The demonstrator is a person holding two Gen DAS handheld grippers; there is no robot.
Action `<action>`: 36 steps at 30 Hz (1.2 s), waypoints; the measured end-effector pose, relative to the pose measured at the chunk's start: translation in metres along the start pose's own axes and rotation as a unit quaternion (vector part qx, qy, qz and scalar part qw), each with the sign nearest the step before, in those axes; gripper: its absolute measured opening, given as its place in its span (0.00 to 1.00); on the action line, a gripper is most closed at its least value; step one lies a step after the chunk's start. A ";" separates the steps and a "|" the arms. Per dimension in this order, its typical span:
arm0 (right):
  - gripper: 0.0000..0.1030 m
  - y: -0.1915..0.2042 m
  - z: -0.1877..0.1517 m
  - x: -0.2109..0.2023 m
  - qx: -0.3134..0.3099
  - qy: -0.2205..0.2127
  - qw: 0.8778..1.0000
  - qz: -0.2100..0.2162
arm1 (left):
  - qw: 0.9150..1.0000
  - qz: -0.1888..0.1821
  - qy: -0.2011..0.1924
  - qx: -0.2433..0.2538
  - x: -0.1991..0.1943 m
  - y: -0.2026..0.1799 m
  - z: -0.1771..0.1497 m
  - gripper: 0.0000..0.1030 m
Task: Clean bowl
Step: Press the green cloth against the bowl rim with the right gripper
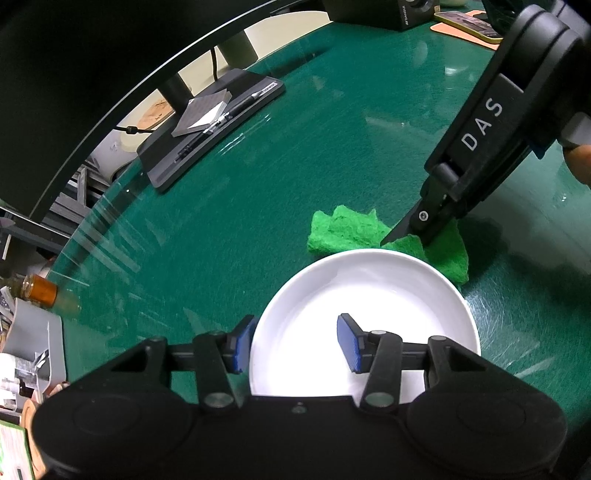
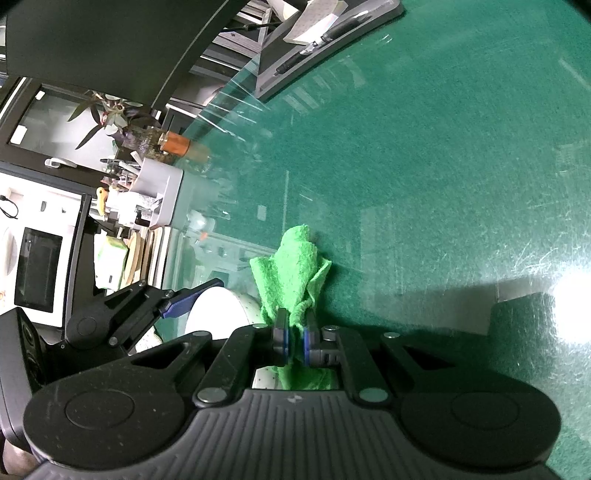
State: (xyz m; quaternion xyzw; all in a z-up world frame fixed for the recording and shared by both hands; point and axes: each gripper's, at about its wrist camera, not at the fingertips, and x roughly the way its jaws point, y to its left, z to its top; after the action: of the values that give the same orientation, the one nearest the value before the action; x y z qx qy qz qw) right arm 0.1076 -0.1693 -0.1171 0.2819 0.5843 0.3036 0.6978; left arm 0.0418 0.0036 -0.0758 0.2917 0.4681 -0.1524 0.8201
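A white bowl (image 1: 369,295) sits on the green glass-topped table, right in front of my left gripper (image 1: 295,343). The left gripper is open, one blue pad outside the bowl's near rim and one inside it, not touching. A crumpled green cloth (image 1: 354,229) lies on the table just behind the bowl. My right gripper (image 1: 406,240) comes in from the upper right and is shut on the green cloth (image 2: 291,273). In the right wrist view the right gripper (image 2: 295,345) pinches the cloth between its blue pads, with the bowl (image 2: 218,310) to its left.
A dark tray (image 1: 207,125) with pens and a notepad lies at the back left. An amber bottle (image 1: 40,290) lies at the table's left edge beside a grey holder (image 1: 33,332). A phone on an orange mat (image 1: 469,22) sits at the far right.
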 end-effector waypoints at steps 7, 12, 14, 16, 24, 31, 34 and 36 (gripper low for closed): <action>0.09 -0.001 0.000 0.000 0.002 0.001 1.000 0.000 | 1.000 0.000 0.000 0.000 -0.001 -0.001 -0.001 0.44; 0.09 -0.002 0.000 0.000 0.002 0.001 1.000 -0.001 | 1.000 0.002 0.003 -0.002 -0.001 -0.003 0.003 0.44; 0.09 -0.003 0.000 0.000 0.002 0.001 1.000 0.000 | 1.000 0.003 0.003 -0.001 -0.001 -0.004 0.002 0.45; 0.09 -0.003 0.000 0.001 0.003 0.001 1.000 -0.001 | 1.000 0.004 0.004 -0.003 -0.003 -0.008 0.002 0.45; 0.09 -0.003 0.000 0.001 0.002 0.002 1.000 -0.003 | 1.000 0.003 0.002 -0.002 -0.002 -0.005 0.001 0.45; 0.09 -0.005 -0.004 -0.003 0.001 0.006 1.000 -0.001 | 1.000 -0.020 0.003 -0.020 -0.001 0.003 0.000 0.45; 0.09 -0.003 -0.011 -0.009 -0.011 0.009 1.000 -0.001 | 0.997 -0.057 0.000 -0.047 0.001 0.017 -0.005 0.46; 0.09 0.000 -0.015 -0.013 -0.024 0.015 1.000 0.000 | 0.996 -0.067 0.001 -0.052 0.002 0.021 -0.006 0.46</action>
State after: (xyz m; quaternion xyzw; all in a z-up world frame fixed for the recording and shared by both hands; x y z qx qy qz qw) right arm 0.0909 -0.1784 -0.1113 0.2602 0.5870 0.3216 0.6959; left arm 0.0496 0.0234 -0.0728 0.2168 0.4949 -0.1823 0.8215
